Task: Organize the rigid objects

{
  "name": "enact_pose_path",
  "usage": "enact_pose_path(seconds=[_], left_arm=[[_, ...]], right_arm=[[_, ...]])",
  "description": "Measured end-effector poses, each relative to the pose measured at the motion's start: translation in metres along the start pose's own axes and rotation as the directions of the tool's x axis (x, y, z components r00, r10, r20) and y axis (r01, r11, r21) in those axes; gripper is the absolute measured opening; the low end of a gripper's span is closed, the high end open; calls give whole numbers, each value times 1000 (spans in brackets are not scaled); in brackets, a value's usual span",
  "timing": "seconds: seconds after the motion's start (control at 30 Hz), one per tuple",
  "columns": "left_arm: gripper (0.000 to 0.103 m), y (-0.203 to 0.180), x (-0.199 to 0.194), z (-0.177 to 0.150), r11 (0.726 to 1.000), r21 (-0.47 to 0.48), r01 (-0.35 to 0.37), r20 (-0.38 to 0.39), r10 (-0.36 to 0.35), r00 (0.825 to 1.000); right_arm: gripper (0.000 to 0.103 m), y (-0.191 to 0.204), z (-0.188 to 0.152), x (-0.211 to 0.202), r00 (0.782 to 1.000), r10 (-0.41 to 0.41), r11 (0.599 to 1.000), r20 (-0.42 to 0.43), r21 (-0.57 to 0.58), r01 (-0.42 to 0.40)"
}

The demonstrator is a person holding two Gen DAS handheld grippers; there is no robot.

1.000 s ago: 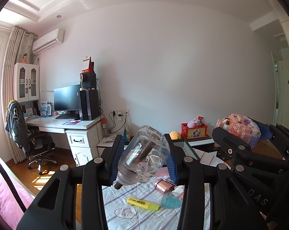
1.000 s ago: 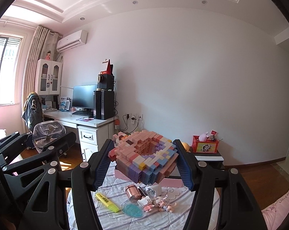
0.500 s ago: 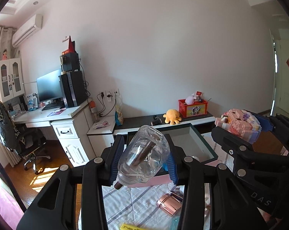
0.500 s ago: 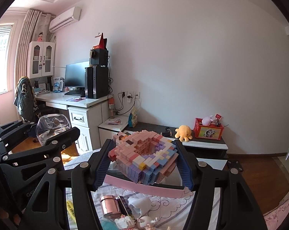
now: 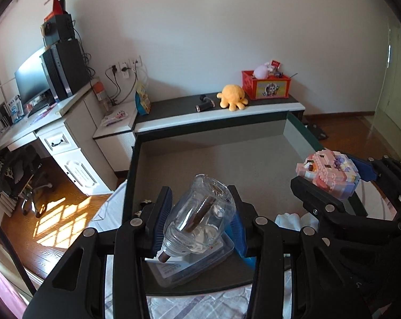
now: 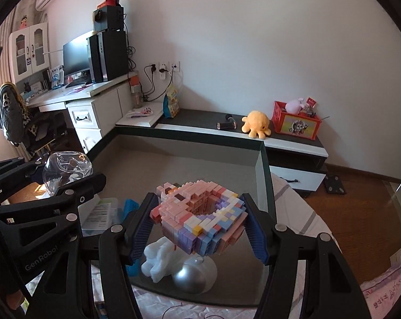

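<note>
My left gripper (image 5: 200, 218) is shut on a clear glass bottle (image 5: 200, 215) with a dark stick inside, tilted, held over the near left part of a grey storage box (image 5: 227, 156). My right gripper (image 6: 197, 226) is shut on a pastel pink, purple and blue brick-built model (image 6: 197, 218), held over the same grey storage box (image 6: 189, 162). In the left wrist view the brick-built model (image 5: 330, 172) shows at the right. The glass bottle (image 6: 67, 170) appears at the left of the right wrist view.
In the box lie a clear flat plastic case (image 5: 184, 268), a white foam-like figure (image 6: 157, 260) and a silver ball (image 6: 189, 276). Behind stands a low cabinet (image 6: 216, 133) with a yellow plush octopus (image 6: 256, 123) and a red toy crate (image 6: 296, 121). A white desk (image 5: 41, 122) is at left.
Both grippers have moved forward and down from above the patterned cloth to over the grey box, tilting downward. The bottle and the brick model stay gripped.
</note>
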State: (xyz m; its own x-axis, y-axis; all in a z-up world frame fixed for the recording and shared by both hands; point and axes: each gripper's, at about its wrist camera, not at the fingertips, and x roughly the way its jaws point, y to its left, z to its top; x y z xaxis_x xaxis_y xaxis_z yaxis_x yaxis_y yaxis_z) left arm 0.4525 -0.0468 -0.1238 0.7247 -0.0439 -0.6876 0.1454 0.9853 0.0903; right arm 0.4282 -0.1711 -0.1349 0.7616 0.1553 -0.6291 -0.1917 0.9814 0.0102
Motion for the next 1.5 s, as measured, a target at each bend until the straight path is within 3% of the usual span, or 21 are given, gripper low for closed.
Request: enact_pose_path(seconds=[0.27,0.33,0.4,0.5,0.67,0.77,0.87,1.13,1.5], left_arm=[[44,-3,31,-3,1000,-17,-5,-55,4,998],[55,0,27,-6,1000,-18,1,-55,-2,998],[67,6,16,-8,999,-38,-6,-35,5,999],[88,17,-16,-12,997,-73,-3,7,4,1000],[96,25,-94,-31,995,-90,-31,137,44,990],[100,28,-147,-50,993,-103,-52,219,73,973],[103,26,-201,-75,990,-115,-83,312,116,943],[103,20,-310,-137,979,-157,-130,453,189,871],[103,11,-388,-192,970,-208,-124,527,218,821]], right_arm=[[65,-15,-4,29,998,27,999,-64,46,-24],[70,-16,-5,22,998,23,998,-53,65,-19],[83,-17,-4,9,1000,-1,997,-25,75,3],[83,-17,-4,-20,999,27,995,26,95,-30],[93,3,-11,-90,993,36,996,113,83,-46],[93,17,-22,-139,984,52,995,173,70,-64],[93,34,-39,-190,969,43,997,243,59,-59],[93,72,-86,-300,925,-23,999,378,30,13],[94,94,-125,-379,887,-51,999,460,28,43]])
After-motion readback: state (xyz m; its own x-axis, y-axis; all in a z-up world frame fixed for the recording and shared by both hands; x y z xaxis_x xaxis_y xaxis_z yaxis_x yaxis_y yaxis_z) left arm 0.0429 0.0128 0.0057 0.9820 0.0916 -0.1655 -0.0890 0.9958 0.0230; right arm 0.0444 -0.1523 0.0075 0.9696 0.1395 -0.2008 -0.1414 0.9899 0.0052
